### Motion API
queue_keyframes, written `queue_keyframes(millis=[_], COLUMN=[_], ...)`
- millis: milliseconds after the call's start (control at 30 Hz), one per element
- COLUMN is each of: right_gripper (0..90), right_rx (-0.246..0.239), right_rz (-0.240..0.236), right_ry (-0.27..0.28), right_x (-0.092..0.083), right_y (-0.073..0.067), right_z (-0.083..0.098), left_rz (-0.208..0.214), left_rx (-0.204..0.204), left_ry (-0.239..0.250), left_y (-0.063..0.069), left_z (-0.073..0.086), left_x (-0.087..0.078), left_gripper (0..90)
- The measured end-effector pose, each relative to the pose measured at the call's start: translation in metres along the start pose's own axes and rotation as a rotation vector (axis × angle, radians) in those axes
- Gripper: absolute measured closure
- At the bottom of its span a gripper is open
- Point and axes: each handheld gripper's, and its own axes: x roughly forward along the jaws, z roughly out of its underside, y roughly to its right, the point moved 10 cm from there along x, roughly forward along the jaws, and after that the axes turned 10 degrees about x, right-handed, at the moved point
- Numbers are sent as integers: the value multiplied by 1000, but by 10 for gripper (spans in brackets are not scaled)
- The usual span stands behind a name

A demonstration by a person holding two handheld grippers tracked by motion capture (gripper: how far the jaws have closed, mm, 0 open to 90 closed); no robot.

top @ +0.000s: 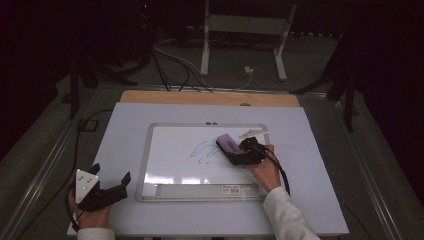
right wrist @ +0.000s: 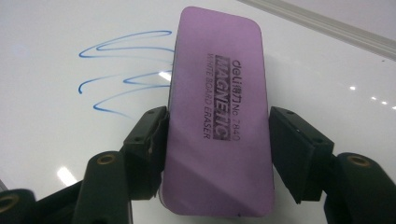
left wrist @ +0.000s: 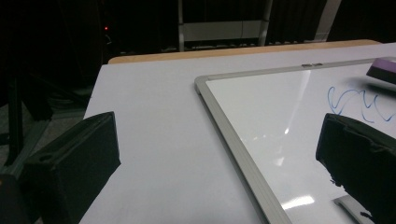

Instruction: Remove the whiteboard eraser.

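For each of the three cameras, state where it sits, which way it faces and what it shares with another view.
High view: above the person's side, looking forward and down at the whiteboard; both forearms, left hand-held gripper open.
Left gripper view: rides that gripper, facing the whiteboard's corner past its own jaws.
Right gripper view: rides the right hand-held gripper, jaws clamping the purple eraser.
Shared: all show the blue scribble.
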Motion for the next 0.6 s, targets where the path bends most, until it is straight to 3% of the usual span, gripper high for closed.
queue_keyframes(millis=[267,600], right_gripper=[395,381], right_rx=[-30,-25], right_rz=[-3,-20], right_ry=[-27,-50], right_x=[5,7], right_y=[-4,-5], right_z=[5,8], left_rz=[-1,-1], left_rx=[0,2], left_ry=[-2,-5], left_y=[-1,0], left_z=[1,1], left_x=[0,0], left_gripper=[4,4])
